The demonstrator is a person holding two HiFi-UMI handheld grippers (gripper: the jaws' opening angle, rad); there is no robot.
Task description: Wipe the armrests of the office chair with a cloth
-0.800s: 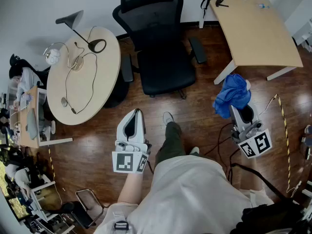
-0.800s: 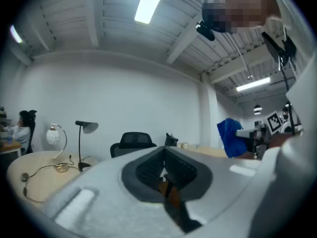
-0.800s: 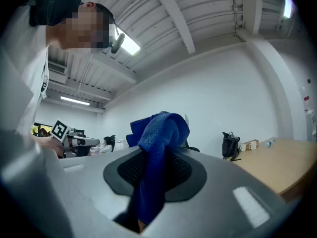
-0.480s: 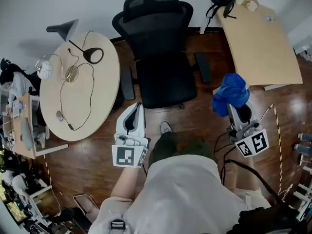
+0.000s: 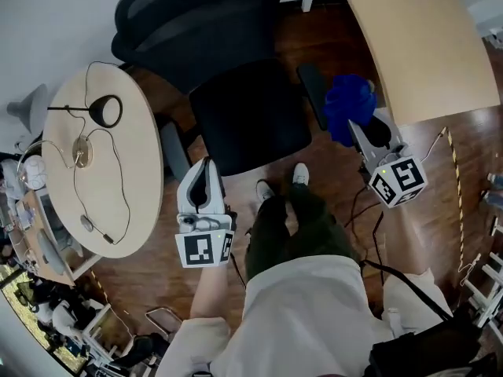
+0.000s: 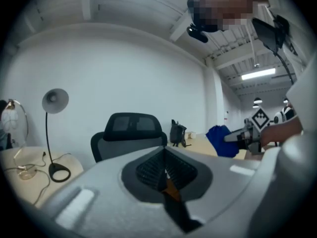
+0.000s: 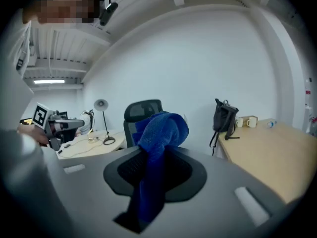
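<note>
The black office chair (image 5: 247, 112) stands just ahead of me, with its left armrest (image 5: 171, 151) and right armrest (image 5: 313, 91) showing in the head view. My right gripper (image 5: 355, 126) is shut on a blue cloth (image 5: 348, 107), which hangs close beside the right armrest; whether they touch I cannot tell. In the right gripper view the blue cloth (image 7: 158, 133) bunches out between the jaws, with the chair's backrest (image 7: 142, 110) behind it. My left gripper (image 5: 206, 165) is shut on nothing, near the seat's front left corner. Its own view shows the backrest (image 6: 131, 128).
A round table (image 5: 94, 171) with a desk lamp (image 5: 102, 110) and cables stands left of the chair. A wooden desk (image 5: 424, 38) stands at the right, with a black backpack (image 7: 224, 118) and mugs (image 7: 247, 121) on it. My legs and shoes (image 5: 297, 175) are on the wooden floor.
I have stepped closer to the chair. Both grippers moved forward, and the blue cloth now hangs beside the right armrest instead of well short of it.
</note>
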